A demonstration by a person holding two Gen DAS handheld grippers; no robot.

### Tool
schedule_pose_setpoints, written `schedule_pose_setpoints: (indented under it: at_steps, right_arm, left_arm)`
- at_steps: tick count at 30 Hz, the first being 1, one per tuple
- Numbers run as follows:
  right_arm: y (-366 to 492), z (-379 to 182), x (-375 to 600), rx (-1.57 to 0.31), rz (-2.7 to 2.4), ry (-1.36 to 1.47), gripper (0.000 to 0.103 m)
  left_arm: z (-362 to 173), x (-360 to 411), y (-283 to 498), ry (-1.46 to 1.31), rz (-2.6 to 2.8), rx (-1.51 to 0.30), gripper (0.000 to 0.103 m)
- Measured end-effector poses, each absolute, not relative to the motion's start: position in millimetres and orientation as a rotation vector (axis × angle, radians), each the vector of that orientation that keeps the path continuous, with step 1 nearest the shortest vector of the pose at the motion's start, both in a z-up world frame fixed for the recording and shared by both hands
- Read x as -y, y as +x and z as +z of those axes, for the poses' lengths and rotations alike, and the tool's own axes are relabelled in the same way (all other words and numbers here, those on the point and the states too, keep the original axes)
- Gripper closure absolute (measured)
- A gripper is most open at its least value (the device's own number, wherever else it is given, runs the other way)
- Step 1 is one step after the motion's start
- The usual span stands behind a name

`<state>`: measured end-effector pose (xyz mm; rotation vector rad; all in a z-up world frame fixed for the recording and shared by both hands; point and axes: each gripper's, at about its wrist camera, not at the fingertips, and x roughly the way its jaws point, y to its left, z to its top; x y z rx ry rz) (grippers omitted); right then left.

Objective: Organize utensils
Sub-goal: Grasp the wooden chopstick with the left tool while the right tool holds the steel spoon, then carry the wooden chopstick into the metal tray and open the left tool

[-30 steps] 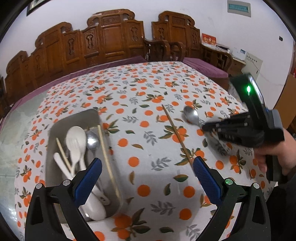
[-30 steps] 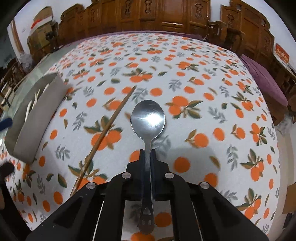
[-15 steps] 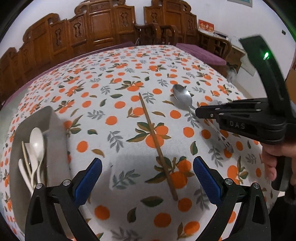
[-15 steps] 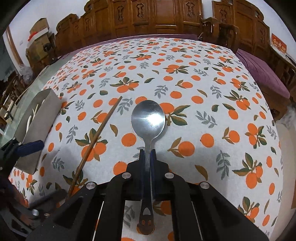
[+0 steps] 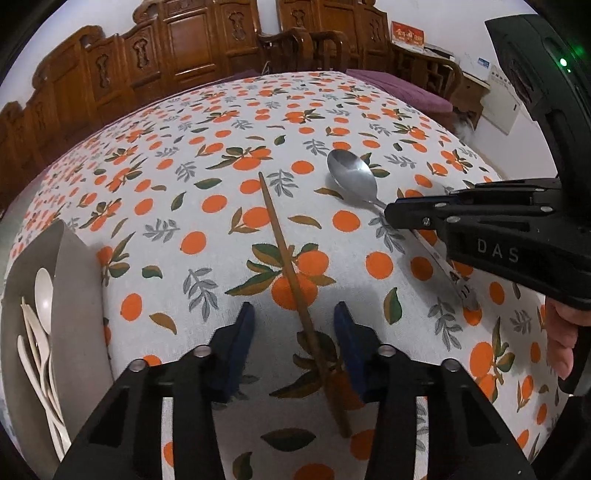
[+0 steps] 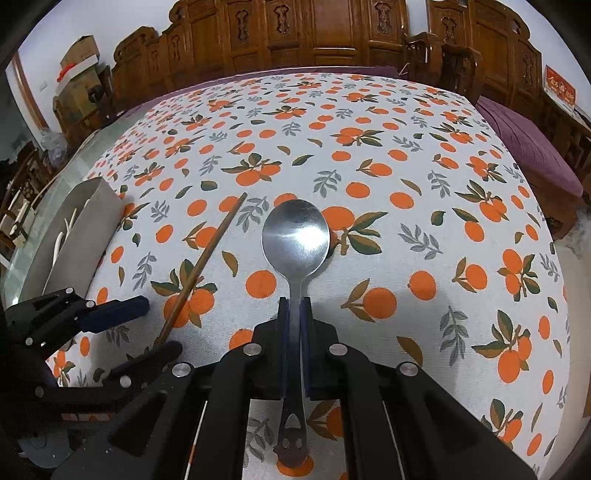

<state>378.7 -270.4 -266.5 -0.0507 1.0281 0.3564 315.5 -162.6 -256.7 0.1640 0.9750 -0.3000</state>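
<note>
My right gripper is shut on the handle of a metal spoon, bowl pointing away; it also shows in the left wrist view, held just above the cloth. A brown wooden chopstick lies on the orange-print tablecloth. My left gripper is open, its blue pads either side of the chopstick's near half, not touching it. The chopstick also shows in the right wrist view. A grey tray at the left holds white spoons and chopsticks.
The round table is covered by the orange-print cloth. Carved wooden chairs ring its far side. The tray stands near the table's left edge. A purple cushion lies at the right.
My left gripper has moved right from the tray, lowered over the chopstick, and its jaws have narrowed around it. My right gripper holds the spoon steady.
</note>
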Motion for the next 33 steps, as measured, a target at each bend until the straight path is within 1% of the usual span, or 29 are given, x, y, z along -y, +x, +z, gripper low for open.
schedule_pose_setpoints:
  at_steps: [1,3,5,13,24,33]
  right_arm:
    - [378.3,-267.3,269.5,-1.028,0.359,-0.052,0.096]
    - [378.9,-269.2,267.9,-1.032,0.362,-0.058,0.096]
    - [378.5,-270.6,265.9,-1.036,0.362,-0.062,0.096]
    - [376.7,-266.9,253.5,-1.028,0.389,-0.075,0.096]
    - [367.9,-256.5,232.5,-1.003,0.428,-0.107,0.096]
    - [348.5,-245.4,201.8,-0.976,0.497,-0.186,0.096]
  left_arm:
    - [-256.7,162.0,315.9,0.162,-0.299,-0.973,0.074]
    - [-256.9,160.2,316.3,0.159,-0.301,-0.97,0.08]
    - [-256.7,156.0,316.5,0.152,-0.305,-0.969,0.098]
    - [-248.2,134.6,312.8,0.129,-0.295,-0.973,0.099]
    - [-206.1,97.9,290.5,0.1,-0.279,-0.902,0.099]
    - [-177.7,50.8,259.1,0.077,-0.24,-0.878,0.099]
